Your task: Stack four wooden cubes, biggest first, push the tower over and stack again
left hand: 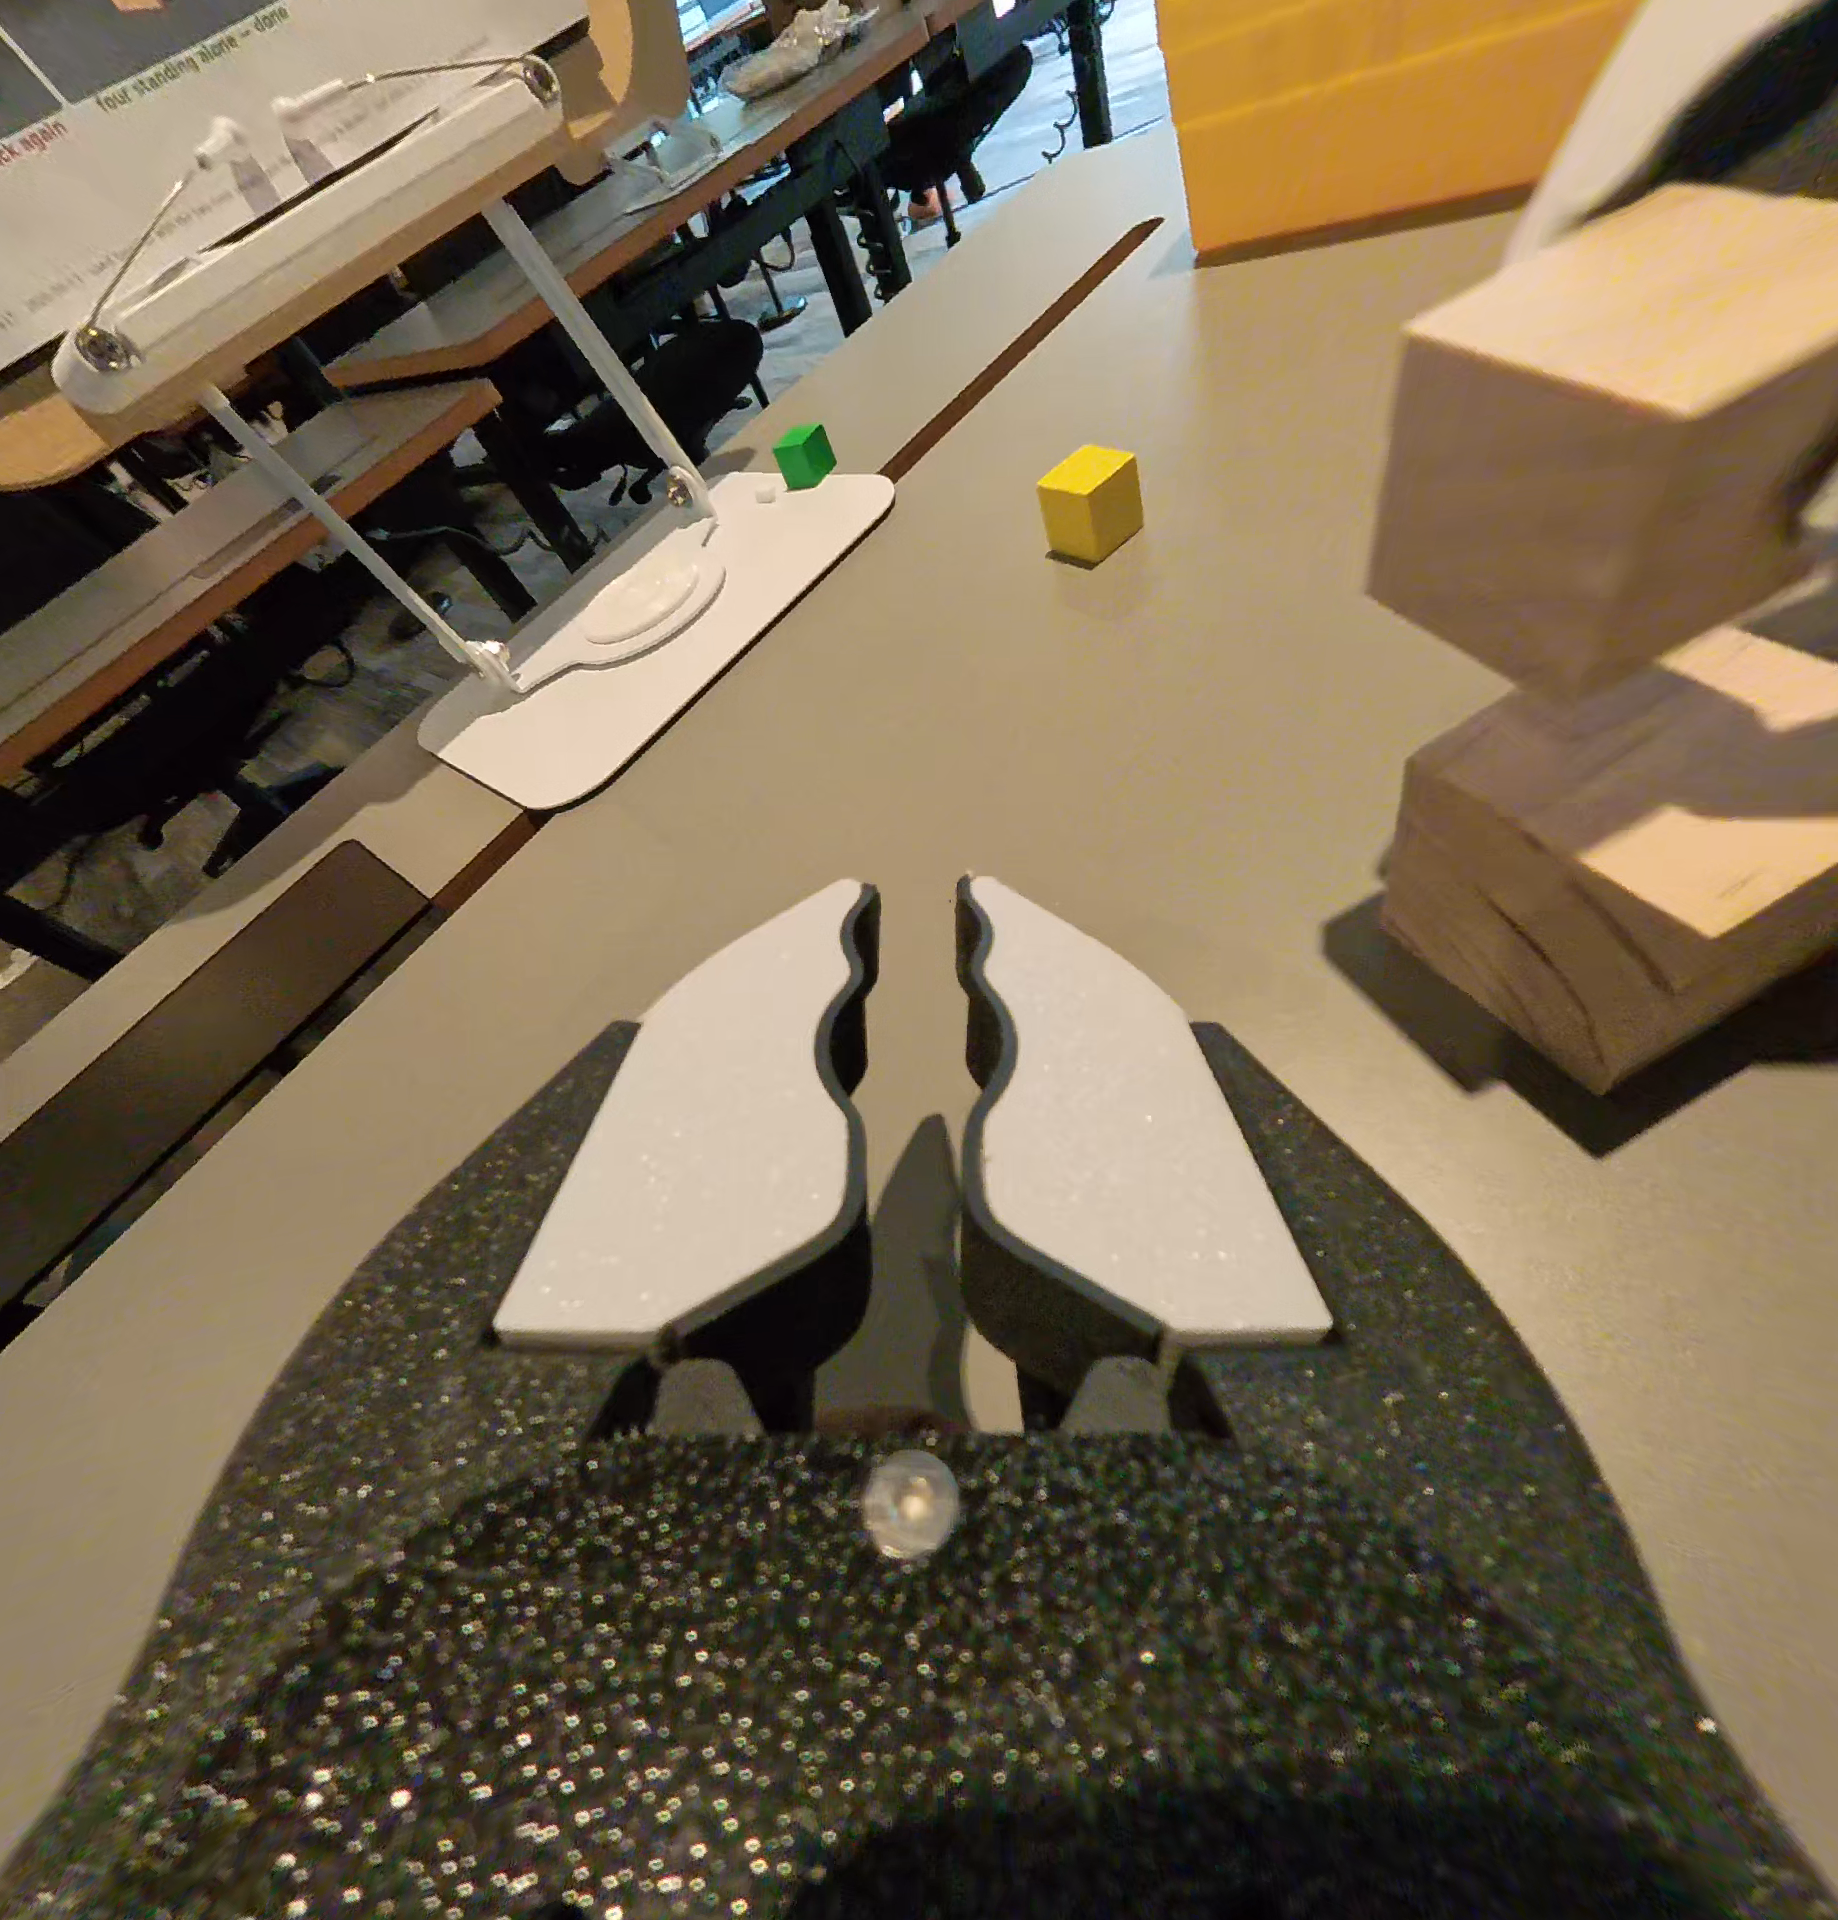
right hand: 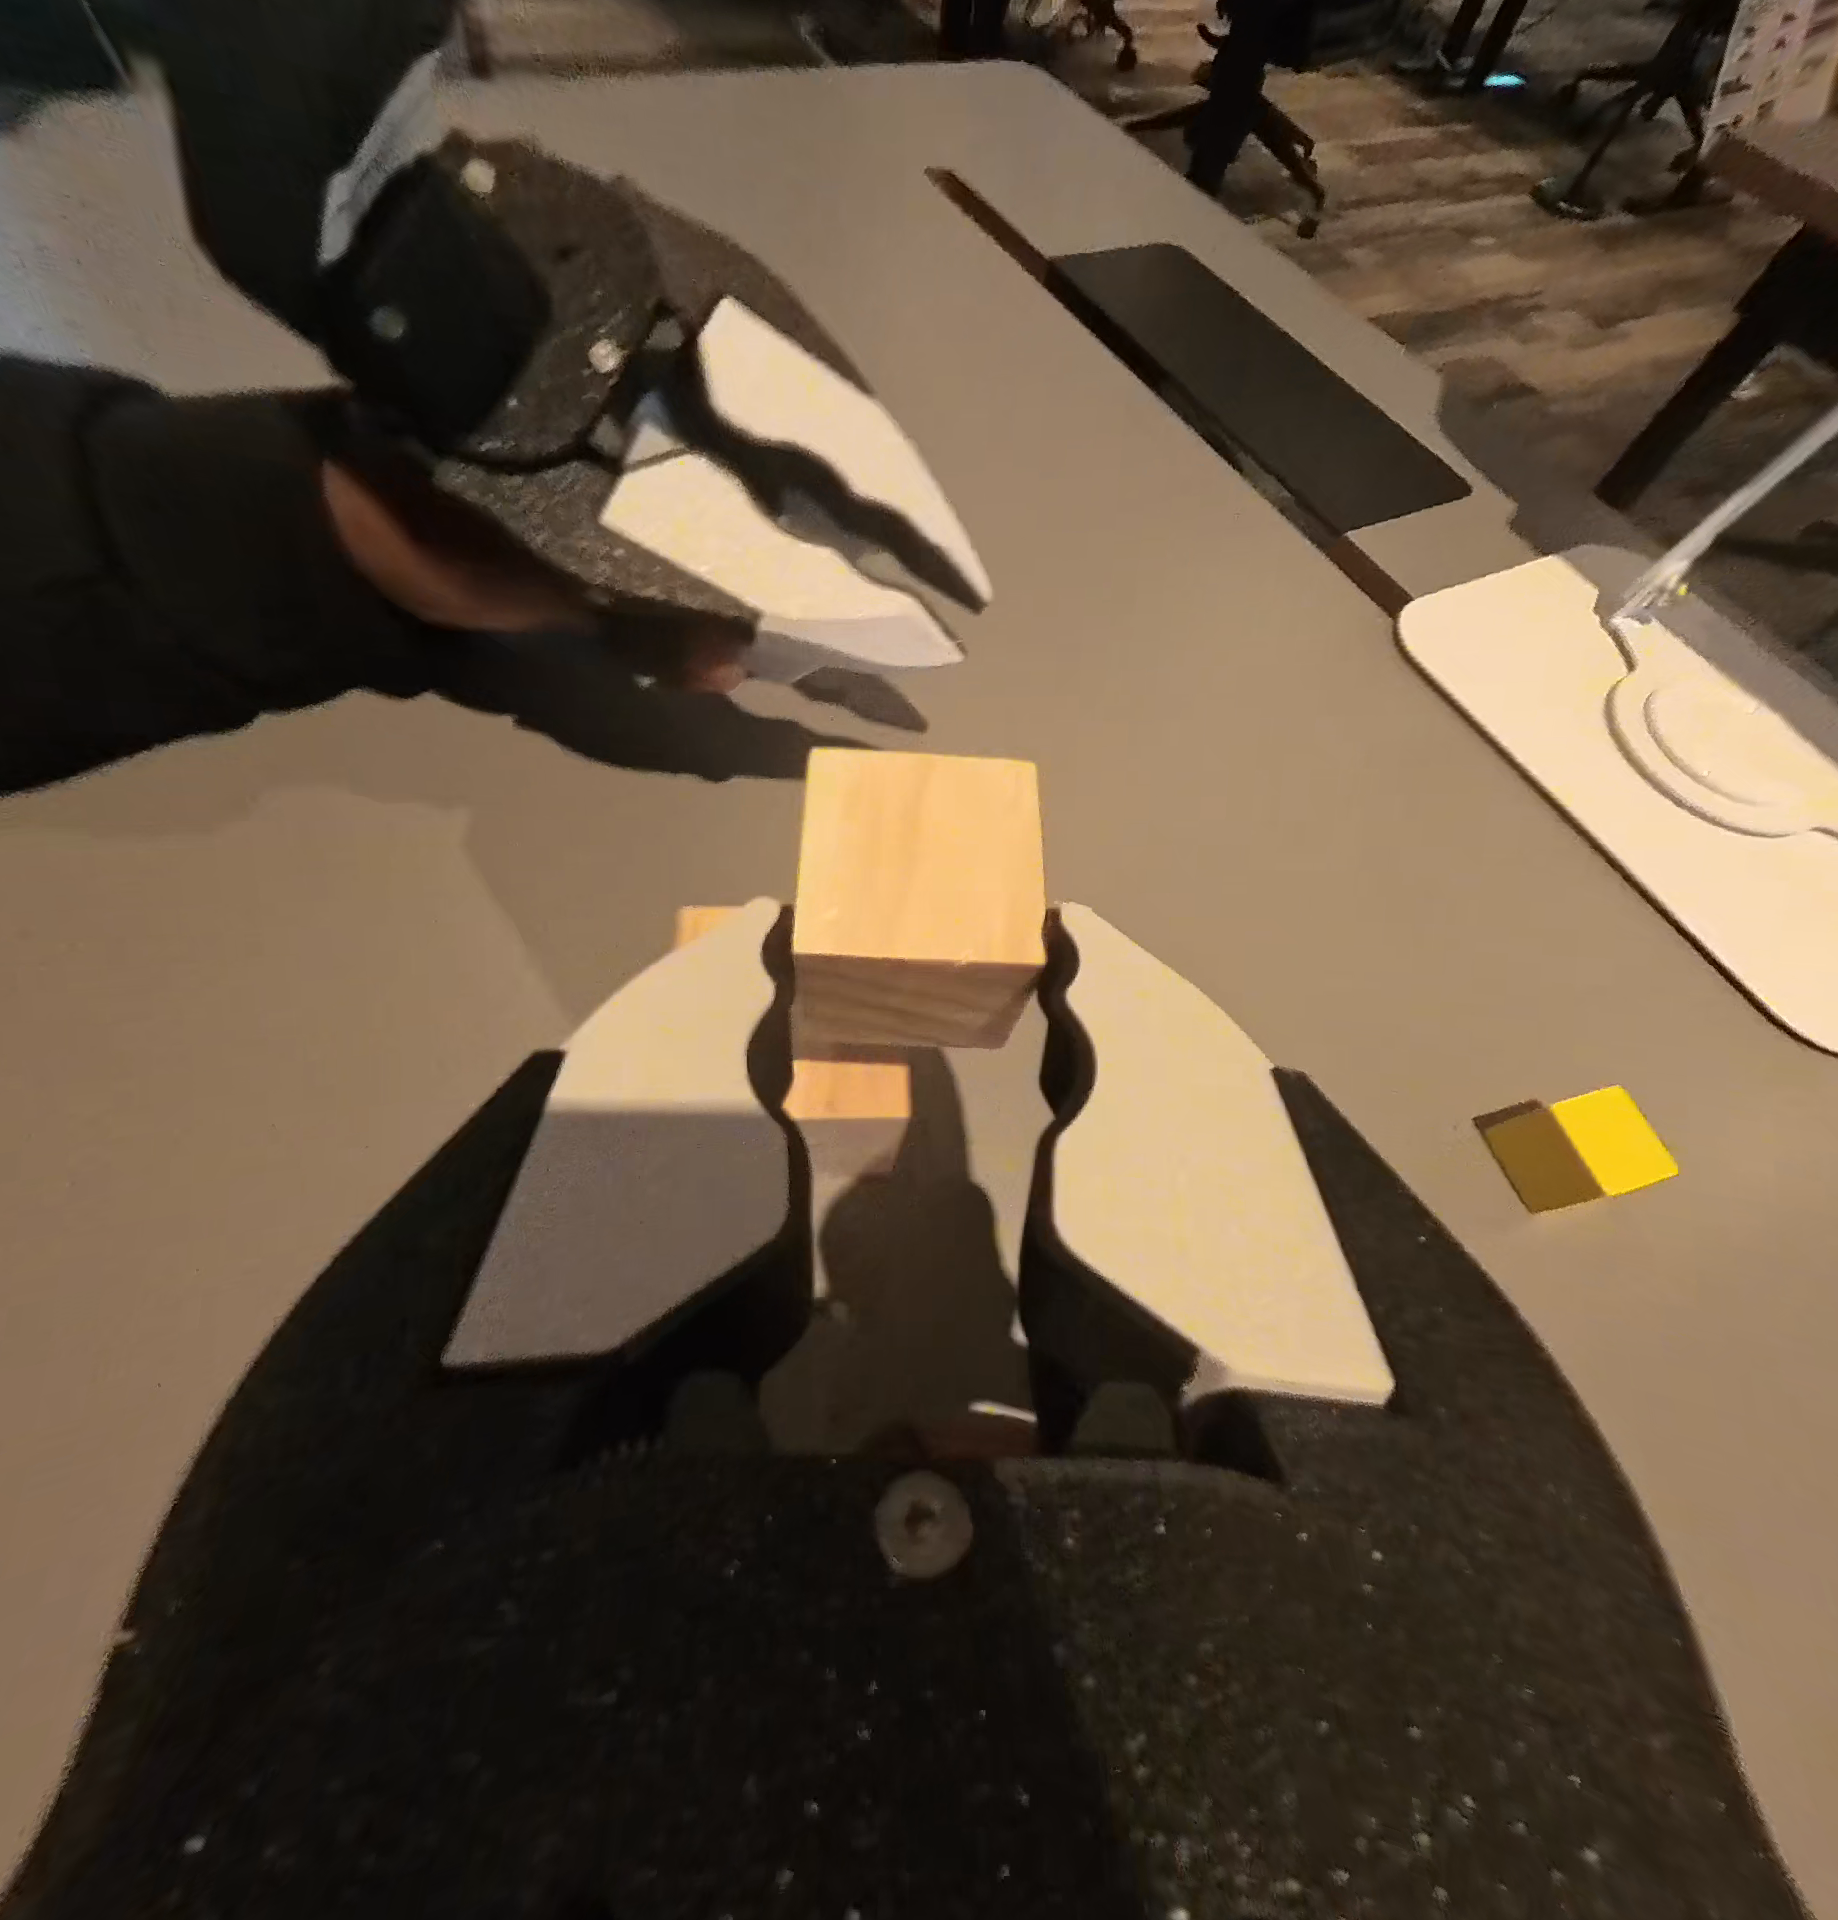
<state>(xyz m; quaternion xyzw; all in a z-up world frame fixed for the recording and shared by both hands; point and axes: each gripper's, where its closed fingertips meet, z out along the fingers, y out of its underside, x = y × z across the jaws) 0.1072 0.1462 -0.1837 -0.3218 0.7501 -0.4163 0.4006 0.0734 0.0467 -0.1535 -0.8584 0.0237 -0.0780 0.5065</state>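
Note:
My right gripper (right hand: 920, 914) is shut on a plain wooden cube (right hand: 915, 852) and holds it tilted just over the biggest wooden cube (right hand: 853, 1086). In the left wrist view the held cube (left hand: 1621, 416) sits over the big cube (left hand: 1621, 883) at the right; I cannot tell if they touch. My left gripper (left hand: 917, 894) is empty, its jaws nearly together, low over the table to the left of the big cube; it also shows in the right wrist view (right hand: 951, 623). A yellow cube (left hand: 1089, 504) (right hand: 1580, 1158) rests on the table. A small green cube (left hand: 804, 455) sits farther back.
A white lamp base (left hand: 686, 644) (right hand: 1621, 810) with thin white arms lies along the table's far edge, the green cube at its corner. A dark slot and black panel (right hand: 1258, 384) run beside that edge. An orange partition (left hand: 1362, 104) stands at the back. My right fingertips sit around 11 cm from my left ones.

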